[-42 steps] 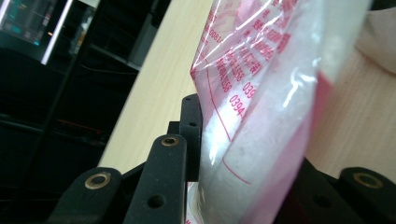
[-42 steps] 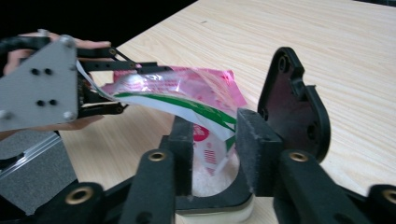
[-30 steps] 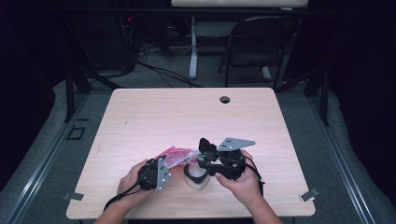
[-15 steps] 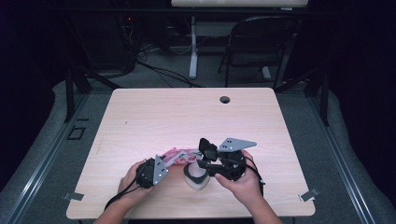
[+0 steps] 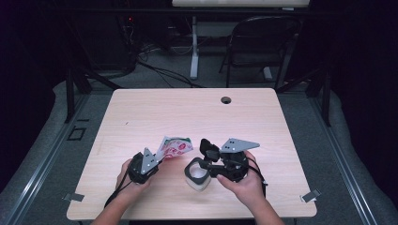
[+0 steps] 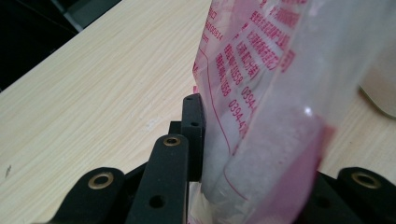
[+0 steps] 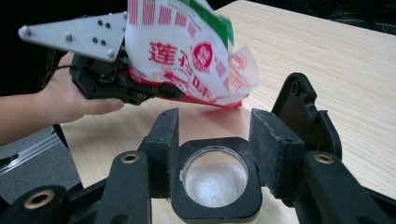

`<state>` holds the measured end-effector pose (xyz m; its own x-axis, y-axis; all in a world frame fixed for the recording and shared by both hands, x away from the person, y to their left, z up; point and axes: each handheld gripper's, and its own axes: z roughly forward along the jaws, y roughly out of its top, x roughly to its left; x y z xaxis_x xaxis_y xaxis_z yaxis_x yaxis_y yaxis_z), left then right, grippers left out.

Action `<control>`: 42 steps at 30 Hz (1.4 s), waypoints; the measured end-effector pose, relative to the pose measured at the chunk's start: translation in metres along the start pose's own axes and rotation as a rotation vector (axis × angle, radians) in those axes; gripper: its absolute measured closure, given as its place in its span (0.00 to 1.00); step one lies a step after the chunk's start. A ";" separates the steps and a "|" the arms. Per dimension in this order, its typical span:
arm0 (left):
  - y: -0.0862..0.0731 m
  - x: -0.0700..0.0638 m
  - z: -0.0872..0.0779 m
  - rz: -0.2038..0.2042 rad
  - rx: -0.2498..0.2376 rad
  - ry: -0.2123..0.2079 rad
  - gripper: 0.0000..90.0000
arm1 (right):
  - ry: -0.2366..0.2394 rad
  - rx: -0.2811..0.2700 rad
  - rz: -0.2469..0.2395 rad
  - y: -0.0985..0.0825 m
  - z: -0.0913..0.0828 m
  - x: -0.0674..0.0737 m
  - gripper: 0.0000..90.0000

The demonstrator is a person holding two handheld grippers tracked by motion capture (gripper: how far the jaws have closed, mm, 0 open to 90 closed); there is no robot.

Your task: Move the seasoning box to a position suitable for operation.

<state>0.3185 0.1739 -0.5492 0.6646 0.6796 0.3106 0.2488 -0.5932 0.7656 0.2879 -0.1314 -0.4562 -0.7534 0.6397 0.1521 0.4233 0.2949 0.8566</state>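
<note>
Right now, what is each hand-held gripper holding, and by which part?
Left hand-held gripper pinches the printed bag at its lower end. Right hand-held gripper clamps the jar around its black square collar.

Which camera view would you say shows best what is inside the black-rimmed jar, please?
The right gripper view: it looks straight into the jar, showing white granules inside. The high view shows the jar small, its contents unclear. The left gripper view catches a blurred edge that may be the jar.
</note>
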 end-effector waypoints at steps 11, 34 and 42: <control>-0.006 0.024 -0.008 -0.147 -0.033 0.025 0.88 | -0.007 -0.013 -0.035 -0.001 -0.002 0.001 0.61; -0.031 0.066 -0.020 -0.316 -0.014 0.179 0.88 | -0.033 0.038 -0.017 -0.002 0.000 -0.003 0.57; -0.042 0.079 -0.023 -0.378 0.001 0.237 0.88 | -0.033 0.004 -0.032 -0.003 0.000 -0.003 0.56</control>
<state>0.3442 0.2625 -0.5439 0.3469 0.9289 0.1298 0.4440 -0.2846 0.8496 0.2893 -0.1341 -0.4591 -0.7499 0.6526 0.1081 0.4009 0.3183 0.8591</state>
